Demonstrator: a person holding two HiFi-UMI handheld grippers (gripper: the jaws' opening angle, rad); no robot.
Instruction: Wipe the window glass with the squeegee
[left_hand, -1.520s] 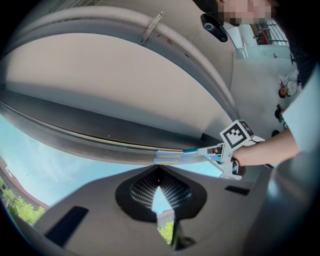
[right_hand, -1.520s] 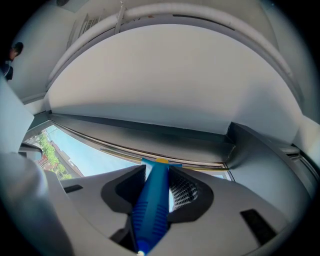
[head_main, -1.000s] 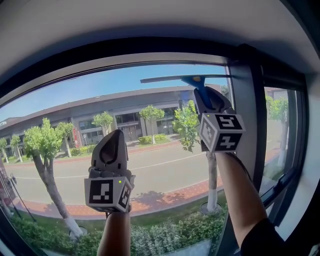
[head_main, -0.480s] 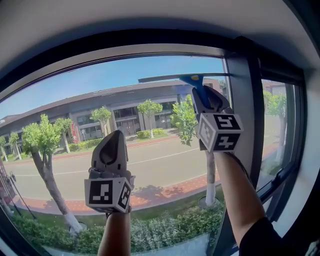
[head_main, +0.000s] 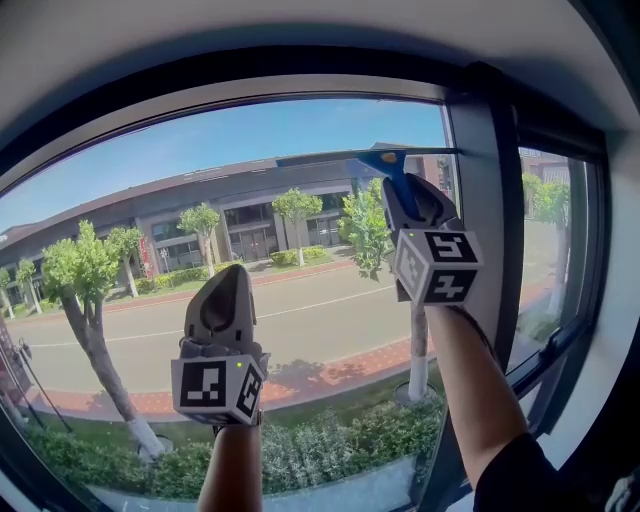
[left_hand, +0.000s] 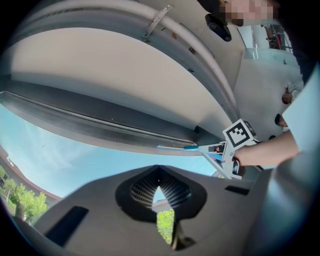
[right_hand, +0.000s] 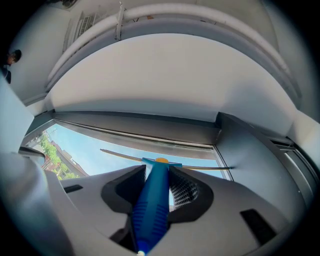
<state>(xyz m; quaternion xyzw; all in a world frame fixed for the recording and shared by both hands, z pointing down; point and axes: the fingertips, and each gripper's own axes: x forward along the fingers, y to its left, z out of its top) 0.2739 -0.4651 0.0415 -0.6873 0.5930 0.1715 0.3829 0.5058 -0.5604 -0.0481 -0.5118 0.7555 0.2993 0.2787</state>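
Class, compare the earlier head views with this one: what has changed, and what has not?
The squeegee, clamped in the right gripper, has slid a little down the window glass, away from the top frame. The left gripper stays raised beside it, shut and empty.

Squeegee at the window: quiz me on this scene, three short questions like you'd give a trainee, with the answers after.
1. True or false: the left claw grips the squeegee.
2. Where on the window glass does the squeegee's blade sit? A) near the top right corner B) along the bottom edge C) at the middle left
3. Fill in: the right claw is shut on a handle of ___ colour.
Key: 1 false, the left claw is shut with nothing in it; 2 A; 3 blue.
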